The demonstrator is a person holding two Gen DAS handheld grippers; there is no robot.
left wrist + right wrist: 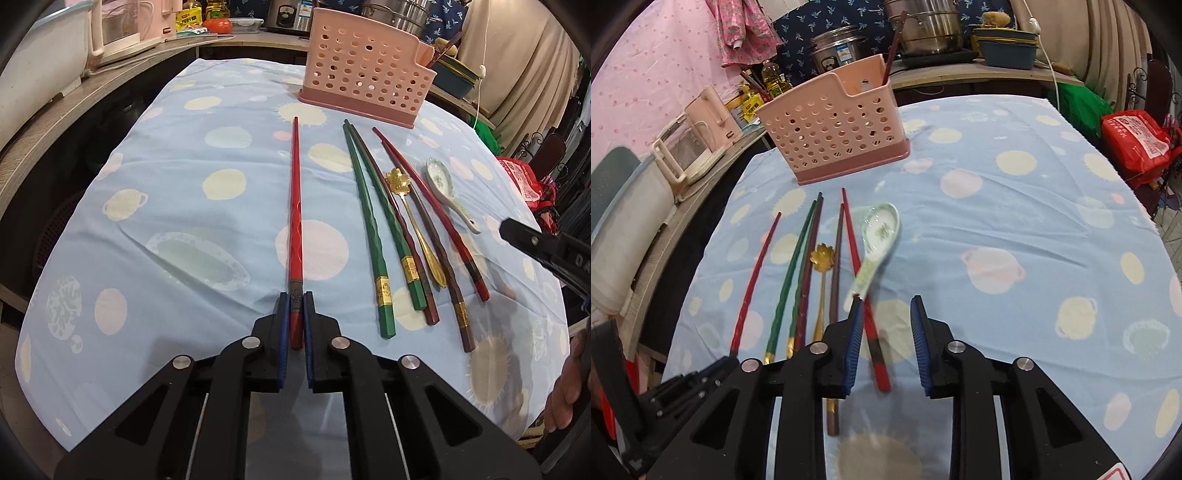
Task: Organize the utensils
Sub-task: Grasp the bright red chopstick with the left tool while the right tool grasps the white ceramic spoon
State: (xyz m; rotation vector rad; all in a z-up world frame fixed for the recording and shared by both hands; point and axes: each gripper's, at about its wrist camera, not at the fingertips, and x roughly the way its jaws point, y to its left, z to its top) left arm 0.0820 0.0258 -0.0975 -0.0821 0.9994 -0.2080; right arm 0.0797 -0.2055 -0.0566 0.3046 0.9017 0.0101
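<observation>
Utensils lie in a loose fan on the desk (155,192), which is covered by a pale blue cloth printed with cream and pink discs. I see the pink holder (364,75) at twelve o'clock from my left gripper: a rectangular plastic basket with rows of round holes and a darker base. From the right wrist view the pink holder (833,134) has a notched rim, and one dark chopstick (892,50) stands upright in it at its far corner; I cannot tell what else is inside.

My left gripper (295,308) is pinching the thick end of a red chopstick (295,206), blue pads pressed on both sides, its thin tip pointing at twelve o'clock. At two o'clock lie two green chopsticks (369,214) with gold bands, dark brown ones, another red one, a gold spoon (410,221) with a flower-shaped bowl, and a glossy white ceramic spoon (448,192).

My right gripper (886,317) is spread, with nothing between its pads; its left pad sits at the ceramic spoon's handle end, though I cannot tell if they touch. Open cloth stretches from one to four o'clock, as far as the desk's right edge.
</observation>
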